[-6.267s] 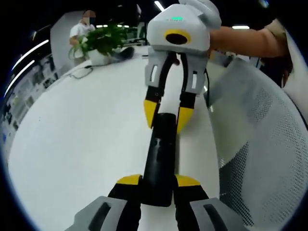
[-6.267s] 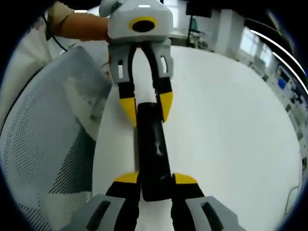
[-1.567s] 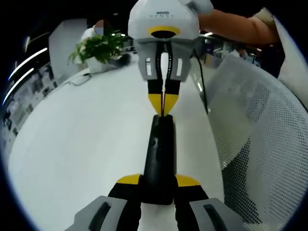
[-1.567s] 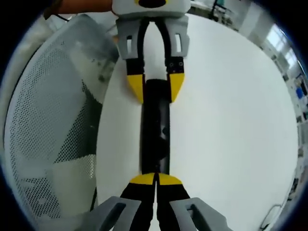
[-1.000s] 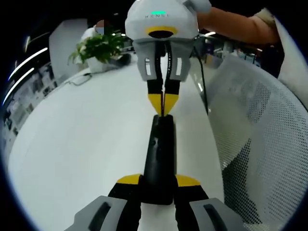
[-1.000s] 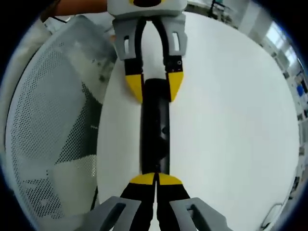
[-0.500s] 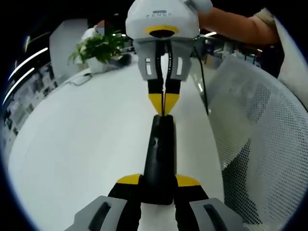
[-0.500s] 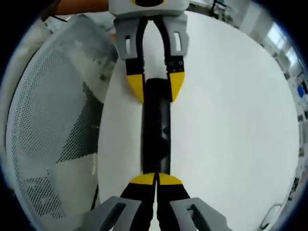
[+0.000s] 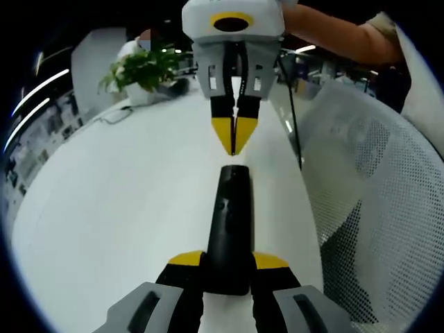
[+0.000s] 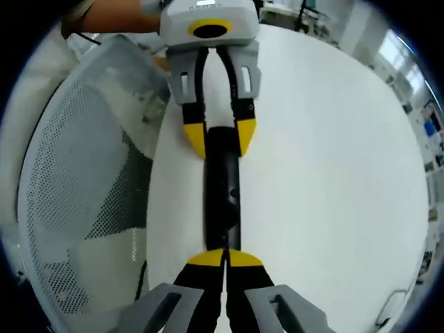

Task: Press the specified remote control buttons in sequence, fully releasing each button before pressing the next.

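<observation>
A long black remote (image 9: 230, 222) lies lengthwise over the white table (image 9: 118, 208). My left gripper (image 9: 229, 259) is shut on its near end, yellow tips on both sides. My right gripper (image 9: 232, 144) comes in from the top, shut, its tips a short way off the remote's far end. In the right gripper view the remote (image 10: 222, 191) runs up from my shut right gripper (image 10: 223, 258) to the left gripper (image 10: 220, 142), which clamps its far end.
A white mesh chair back (image 9: 368, 208) stands close along the table's edge, as does the chair (image 10: 76, 194) in the right gripper view. A potted plant (image 9: 142, 66), a cable (image 9: 114, 111) and a person stand at the far end. A bare forearm (image 9: 333, 38) reaches behind the right gripper.
My right gripper, still shut, has drawn back off the remote's end, leaving a small gap where its tips touched before. The left gripper and remote have not moved.
</observation>
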Demonstrator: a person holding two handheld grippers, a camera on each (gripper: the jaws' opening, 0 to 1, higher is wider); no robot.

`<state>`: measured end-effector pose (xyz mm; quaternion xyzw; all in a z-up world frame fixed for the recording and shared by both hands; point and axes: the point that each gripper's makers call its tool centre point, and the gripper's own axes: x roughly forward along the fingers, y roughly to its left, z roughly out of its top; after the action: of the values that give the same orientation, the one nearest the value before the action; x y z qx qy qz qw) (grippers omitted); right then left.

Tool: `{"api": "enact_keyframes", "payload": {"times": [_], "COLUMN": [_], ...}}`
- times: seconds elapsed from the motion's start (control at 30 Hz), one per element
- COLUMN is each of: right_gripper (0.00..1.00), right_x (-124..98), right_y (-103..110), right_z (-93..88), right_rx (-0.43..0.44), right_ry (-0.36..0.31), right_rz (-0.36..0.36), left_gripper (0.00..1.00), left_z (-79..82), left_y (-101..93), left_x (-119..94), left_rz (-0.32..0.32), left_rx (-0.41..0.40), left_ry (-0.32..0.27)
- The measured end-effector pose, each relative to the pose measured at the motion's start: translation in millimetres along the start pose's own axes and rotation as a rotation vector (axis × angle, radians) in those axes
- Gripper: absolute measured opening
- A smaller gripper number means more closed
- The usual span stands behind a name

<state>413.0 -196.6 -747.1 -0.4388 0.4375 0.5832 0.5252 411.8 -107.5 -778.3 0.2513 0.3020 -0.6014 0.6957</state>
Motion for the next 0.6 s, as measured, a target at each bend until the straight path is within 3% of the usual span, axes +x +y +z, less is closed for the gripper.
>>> {"api": "enact_keyframes", "payload": {"times": [0.6], "right_gripper": [0.0], "right_x": [2.1], "right_y": [1.5], "right_z": [4.0], "right_rx": [-0.022], "right_ry": [0.026], "right_rz": [0.013], "left_gripper": [0.24], "left_z": [1.0], "left_y": [-0.7], "left_x": [-0.1], "left_rz": [-0.001], "left_rx": [0.001], "left_ry": [-0.005]}}
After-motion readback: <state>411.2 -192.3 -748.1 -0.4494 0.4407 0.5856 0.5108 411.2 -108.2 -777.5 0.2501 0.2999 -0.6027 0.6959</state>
